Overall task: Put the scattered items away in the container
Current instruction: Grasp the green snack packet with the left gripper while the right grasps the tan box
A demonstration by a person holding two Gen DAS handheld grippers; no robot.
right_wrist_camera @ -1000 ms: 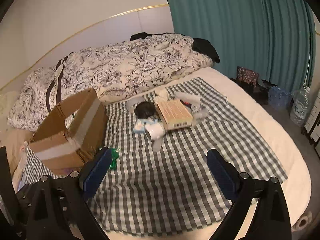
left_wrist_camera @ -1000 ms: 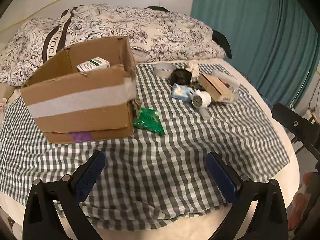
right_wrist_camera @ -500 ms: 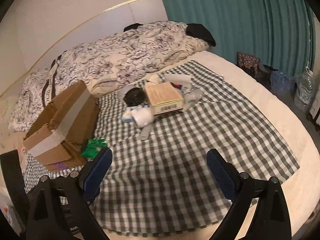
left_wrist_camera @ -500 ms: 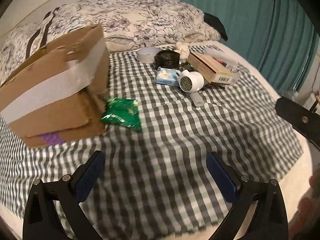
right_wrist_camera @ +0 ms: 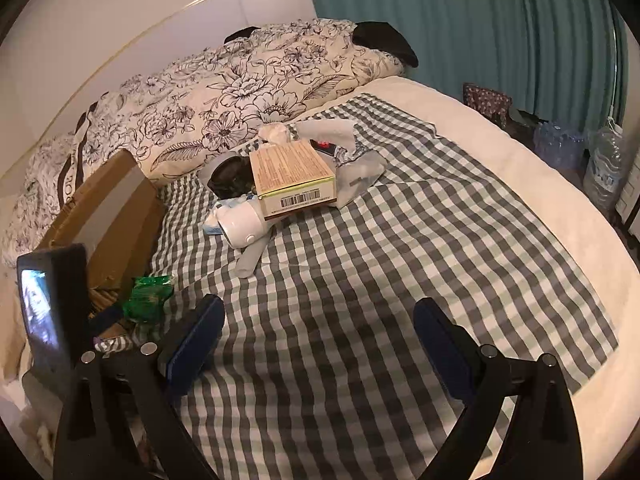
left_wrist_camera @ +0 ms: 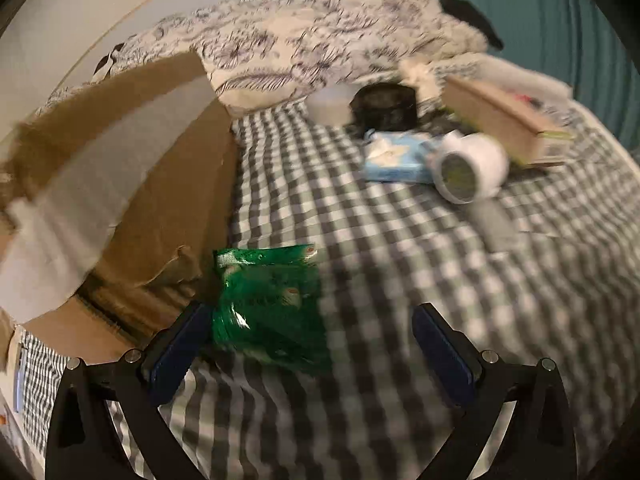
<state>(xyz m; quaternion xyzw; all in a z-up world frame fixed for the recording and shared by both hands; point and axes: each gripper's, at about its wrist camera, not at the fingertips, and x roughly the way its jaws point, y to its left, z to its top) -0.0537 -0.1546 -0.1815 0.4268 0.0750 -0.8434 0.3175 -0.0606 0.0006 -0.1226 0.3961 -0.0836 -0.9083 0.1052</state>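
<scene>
Showing a barcode label — tan carton [right_wrist_camera: 294, 172] — its print unreadable.

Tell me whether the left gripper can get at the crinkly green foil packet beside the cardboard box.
Probably yes: the left gripper is open, the green foil packet lies just ahead by its left finger, uncovered; the cardboard box crowds that side.

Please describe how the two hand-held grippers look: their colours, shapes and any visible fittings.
The left gripper and the right gripper look alike: black angular frames forking into two arms, round silver bolts at the joints, and dark blue flat pads on the fingers. The right view also shows a black device with a small lit screen.
</scene>
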